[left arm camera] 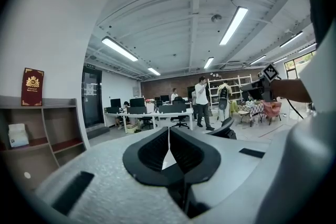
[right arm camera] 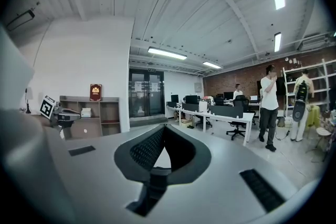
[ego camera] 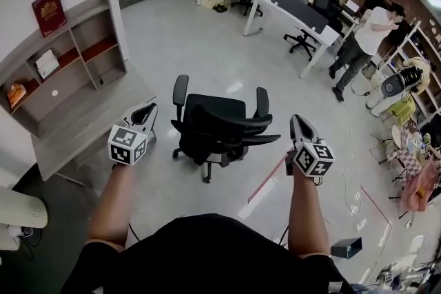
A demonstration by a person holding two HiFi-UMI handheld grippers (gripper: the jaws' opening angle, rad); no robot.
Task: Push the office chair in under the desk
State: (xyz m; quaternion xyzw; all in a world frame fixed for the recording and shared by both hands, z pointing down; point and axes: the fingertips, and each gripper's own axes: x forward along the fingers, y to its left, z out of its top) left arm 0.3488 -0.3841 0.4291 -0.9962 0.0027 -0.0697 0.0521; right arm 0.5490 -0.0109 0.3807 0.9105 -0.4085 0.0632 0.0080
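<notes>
nothing is done yet: the black mesh office chair (ego camera: 219,126) stands on the open floor, well apart from the grey bench with shelves (ego camera: 76,124) at my left. my left fingers (ego camera: 143,113) and right fingers (ego camera: 298,126) are pressed together, empty, one at each side of it.

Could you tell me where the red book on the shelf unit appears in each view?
Head view: red book upper left, atop the shelf unit.
Left gripper view: book far left, mid-height.
Right gripper view: book left of centre, mid-height.
Shared landmark: the standing person in a white shirt.
</notes>
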